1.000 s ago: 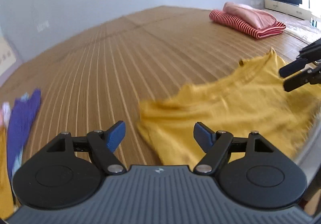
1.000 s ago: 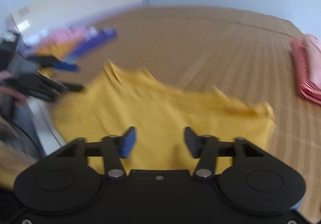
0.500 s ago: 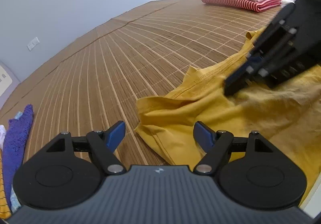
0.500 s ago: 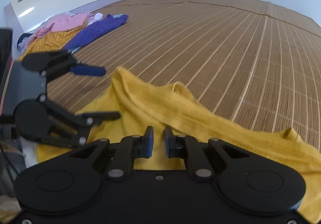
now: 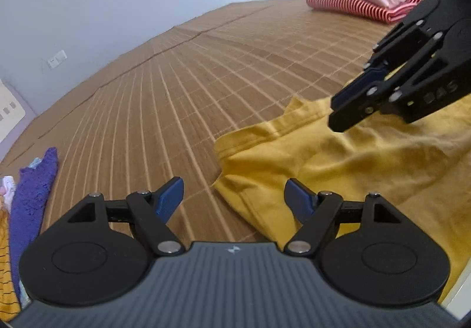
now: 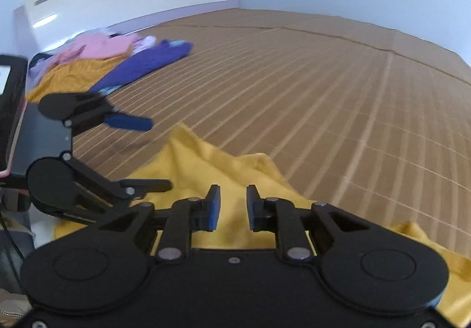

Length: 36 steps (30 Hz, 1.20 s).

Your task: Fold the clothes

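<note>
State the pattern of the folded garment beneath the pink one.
Red and white stripes on the striped garment, clearest in the left wrist view.

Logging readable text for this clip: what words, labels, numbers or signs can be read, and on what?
"DAS": raised letters on the right gripper body in the left wrist view; possibly part of a longer word.
Small logo mark, no letters, on the left gripper housing.
Nothing else bears text.

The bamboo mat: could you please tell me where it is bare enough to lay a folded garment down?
The widest bare stretch of the bamboo mat runs from the yellow shirt to the far wall, between the purple garment and the folded striped stack. It is crowded nearby, where both grippers hover over the shirt, and at the unfolded pile.
</note>
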Available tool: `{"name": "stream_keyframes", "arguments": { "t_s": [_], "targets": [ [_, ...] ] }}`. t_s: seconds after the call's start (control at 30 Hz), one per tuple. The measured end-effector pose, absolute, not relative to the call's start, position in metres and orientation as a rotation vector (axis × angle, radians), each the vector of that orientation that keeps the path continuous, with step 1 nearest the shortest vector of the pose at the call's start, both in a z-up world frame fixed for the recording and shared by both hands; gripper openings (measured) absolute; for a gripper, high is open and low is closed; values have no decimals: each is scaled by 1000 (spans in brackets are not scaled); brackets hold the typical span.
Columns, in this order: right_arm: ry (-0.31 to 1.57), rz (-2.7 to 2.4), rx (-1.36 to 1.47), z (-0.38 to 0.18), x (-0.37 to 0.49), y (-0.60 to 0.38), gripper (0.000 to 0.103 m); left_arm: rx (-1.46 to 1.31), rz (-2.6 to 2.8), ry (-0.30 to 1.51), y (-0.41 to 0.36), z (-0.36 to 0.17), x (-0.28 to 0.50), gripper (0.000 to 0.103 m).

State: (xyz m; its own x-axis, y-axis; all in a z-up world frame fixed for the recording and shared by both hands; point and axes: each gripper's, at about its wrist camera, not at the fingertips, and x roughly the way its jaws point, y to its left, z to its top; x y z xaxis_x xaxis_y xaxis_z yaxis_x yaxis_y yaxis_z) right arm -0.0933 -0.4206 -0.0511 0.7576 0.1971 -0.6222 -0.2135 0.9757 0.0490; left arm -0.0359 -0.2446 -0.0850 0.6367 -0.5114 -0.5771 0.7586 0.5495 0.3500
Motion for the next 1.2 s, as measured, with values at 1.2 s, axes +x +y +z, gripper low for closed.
{"name": "stream_keyframes", "arguments": {
  "t_s": [1.2],
  "targets": [
    [625,-255,65,-42,-221,-558,34,506,-762,492,-229,-84,-23,84]
  ]
}}
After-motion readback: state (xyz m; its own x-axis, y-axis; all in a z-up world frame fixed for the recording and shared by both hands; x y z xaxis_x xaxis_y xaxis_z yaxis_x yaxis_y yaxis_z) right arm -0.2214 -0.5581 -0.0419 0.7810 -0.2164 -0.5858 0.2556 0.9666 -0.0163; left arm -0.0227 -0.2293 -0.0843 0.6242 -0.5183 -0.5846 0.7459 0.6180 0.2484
